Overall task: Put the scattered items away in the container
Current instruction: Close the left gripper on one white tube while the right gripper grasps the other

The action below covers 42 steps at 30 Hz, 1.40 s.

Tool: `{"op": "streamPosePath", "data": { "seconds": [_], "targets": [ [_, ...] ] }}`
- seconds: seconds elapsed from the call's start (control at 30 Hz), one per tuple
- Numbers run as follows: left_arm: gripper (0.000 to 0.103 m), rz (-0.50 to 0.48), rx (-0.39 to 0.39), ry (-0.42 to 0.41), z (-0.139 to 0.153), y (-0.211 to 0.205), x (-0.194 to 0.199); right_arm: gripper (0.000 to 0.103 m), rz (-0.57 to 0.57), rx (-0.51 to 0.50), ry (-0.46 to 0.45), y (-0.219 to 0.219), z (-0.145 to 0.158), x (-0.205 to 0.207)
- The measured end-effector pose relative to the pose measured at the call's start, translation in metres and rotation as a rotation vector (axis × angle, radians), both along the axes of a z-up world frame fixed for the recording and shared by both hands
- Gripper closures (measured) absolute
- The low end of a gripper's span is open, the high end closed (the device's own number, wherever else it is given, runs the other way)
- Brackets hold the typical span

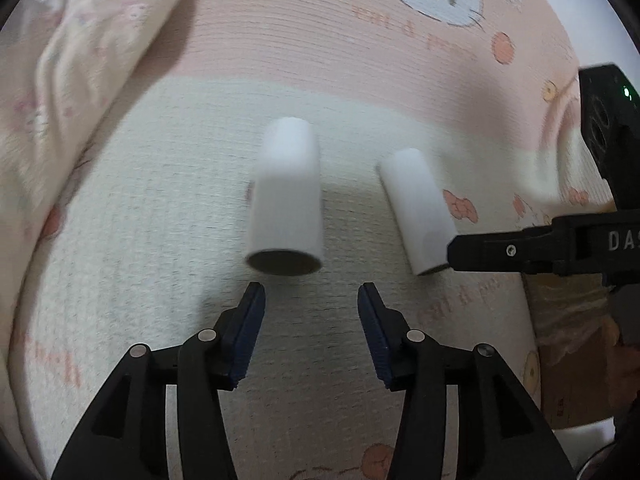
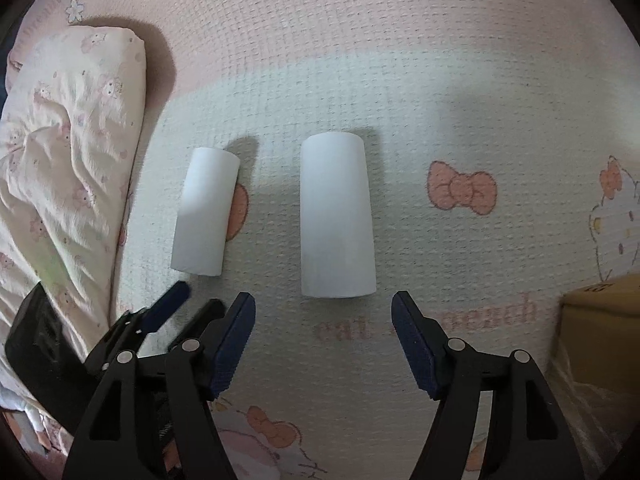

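Two smooth white cylindrical rolls, left roll (image 1: 286, 196) and right roll (image 2: 336, 216), are laid side by side, apart, on a woven printed blanket (image 2: 400, 80). The left gripper (image 1: 311, 304) and right gripper (image 2: 323, 314) are held wide, empty, ribbed blue pads (image 1: 250, 336) facing the near ends. A cardboard box (image 2: 600, 320) is seen at right.

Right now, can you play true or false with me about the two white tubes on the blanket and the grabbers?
1. Two white tubes, the left tube and the right tube, lie on the blanket. True.
2. The right gripper is squeezing a tube. False: its jaws are wide open, short of the right tube.
3. The left gripper is open, near the left tube's hollow end. True.
4. The tubes are stacked on each other. False: they lie side by side, apart.
5. A cardboard box sits at the right. True.
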<state>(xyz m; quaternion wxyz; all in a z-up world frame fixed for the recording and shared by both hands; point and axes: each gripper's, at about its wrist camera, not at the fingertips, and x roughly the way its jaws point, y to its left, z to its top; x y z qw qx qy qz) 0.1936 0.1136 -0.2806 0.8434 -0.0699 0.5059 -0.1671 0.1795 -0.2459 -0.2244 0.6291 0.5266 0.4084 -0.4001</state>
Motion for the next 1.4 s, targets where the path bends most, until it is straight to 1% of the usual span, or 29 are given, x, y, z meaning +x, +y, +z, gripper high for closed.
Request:
{"op": "streamPosePath", "data": {
  "seconds": [0.1, 0.17, 0.23, 0.33, 0.4, 0.47, 0.57, 0.6, 0.67, 0.73, 0.8, 0.87, 0.93, 1.03, 1.07, 1.1, 1.17, 1.27, 1.33, 1.37, 1.4],
  "targets": [
    [0.05, 0.015, 0.014, -0.023, 0.013, 0.007, -0.001, 0.034, -0.031, -0.005, 0.031, -0.003, -0.002, -0.002],
    [0.049, 0.008, 0.018, -0.014, 0.019, 0.01, 0.004, 0.034, -0.039, -0.001, 0.044, -0.005, -0.005, -0.002],
    [0.047, -0.019, 0.02, 0.042, 0.02, 0.012, 0.016, 0.034, -0.045, -0.002, 0.051, -0.007, -0.007, -0.002],
    [0.047, -0.033, 0.001, 0.104, 0.018, 0.014, 0.037, 0.034, -0.053, -0.007, 0.084, -0.012, -0.009, 0.001],
    [0.047, -0.036, 0.014, 0.139, 0.014, 0.013, 0.05, 0.034, -0.068, -0.008, 0.069, -0.018, -0.01, 0.002],
    [0.047, -0.064, 0.021, 0.17, 0.009, 0.009, 0.064, 0.034, -0.084, -0.011, 0.05, -0.024, -0.012, 0.004],
    [0.047, -0.109, 0.02, 0.247, -0.002, 0.0, 0.084, 0.034, -0.073, -0.019, 0.057, -0.035, -0.015, 0.013],
    [0.047, -0.114, 0.006, 0.262, -0.004, -0.001, 0.089, 0.034, -0.07, -0.021, 0.068, -0.038, -0.016, 0.015],
    [0.047, -0.111, 0.008, 0.279, -0.008, -0.003, 0.097, 0.034, -0.069, -0.023, 0.08, -0.044, -0.019, 0.018],
    [0.047, -0.091, 0.016, 0.283, -0.012, -0.003, 0.103, 0.034, -0.079, -0.007, 0.067, -0.05, -0.023, 0.017],
    [0.047, -0.067, 0.0, 0.299, -0.016, -0.002, 0.108, 0.034, -0.098, 0.003, 0.038, -0.056, -0.027, 0.015],
    [0.047, -0.055, -0.013, 0.318, -0.02, -0.001, 0.113, 0.034, -0.12, 0.022, 0.027, -0.059, -0.033, 0.012],
    [0.047, -0.061, -0.008, 0.31, -0.019, -0.004, 0.115, 0.035, -0.138, 0.048, 0.02, -0.064, -0.041, 0.01],
    [0.049, -0.093, 0.039, 0.288, -0.019, -0.013, 0.114, 0.038, -0.156, 0.053, 0.027, -0.065, -0.045, 0.008],
    [0.049, -0.1, 0.051, 0.28, -0.019, -0.014, 0.113, 0.04, -0.146, 0.049, 0.042, -0.064, -0.044, 0.01],
    [0.049, -0.109, 0.064, 0.273, -0.019, -0.017, 0.112, 0.044, -0.139, 0.046, 0.061, -0.064, -0.044, 0.013],
    [0.052, -0.123, 0.083, 0.261, -0.018, -0.02, 0.107, 0.051, -0.117, 0.036, 0.119, -0.063, -0.044, 0.019],
    [0.056, -0.135, 0.116, 0.238, -0.019, -0.026, 0.098, 0.054, -0.071, 0.022, 0.191, -0.06, -0.044, 0.03],
    [0.056, -0.139, 0.138, 0.229, -0.019, -0.028, 0.093, 0.055, -0.051, 0.014, 0.221, -0.058, -0.044, 0.035],
    [0.056, -0.139, 0.142, 0.229, -0.019, -0.029, 0.091, 0.058, -0.045, 0.009, 0.228, -0.057, -0.043, 0.037],
    [0.056, -0.14, 0.145, 0.232, -0.019, -0.029, 0.089, 0.059, -0.044, 0.008, 0.227, -0.056, -0.043, 0.038]
  ]
}}
